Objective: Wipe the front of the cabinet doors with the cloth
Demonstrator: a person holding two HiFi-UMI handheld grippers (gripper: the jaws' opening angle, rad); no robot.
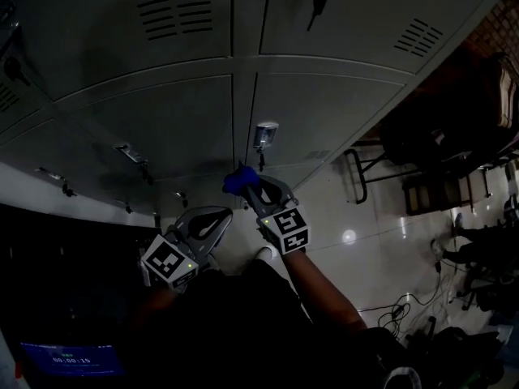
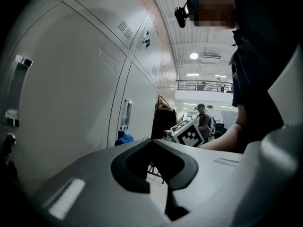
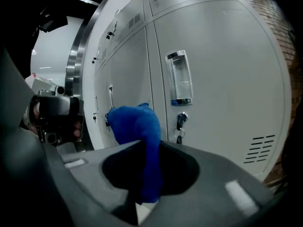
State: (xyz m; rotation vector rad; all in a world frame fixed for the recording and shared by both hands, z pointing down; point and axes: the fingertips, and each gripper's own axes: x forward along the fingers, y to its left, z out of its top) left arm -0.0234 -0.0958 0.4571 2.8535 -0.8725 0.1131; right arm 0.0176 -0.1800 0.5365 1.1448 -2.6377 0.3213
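While in right hand-held gripper (image 1: 252,190), cloth (image 3: 136,124).

Blue cloth (image 3: 135,124) in right hand-held gripper (image 3: 147,174), near grey cabinet doors (image 3: 222,79)

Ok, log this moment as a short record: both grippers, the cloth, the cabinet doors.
left gripper: fingers together, nothing between them
right gripper: fingers shut on the blue cloth
blue cloth: bunched, sticking out past the fingers toward the doors
cabinet doors: grey metal, closed, a key in one lock
cloth touching a door: cannot tell
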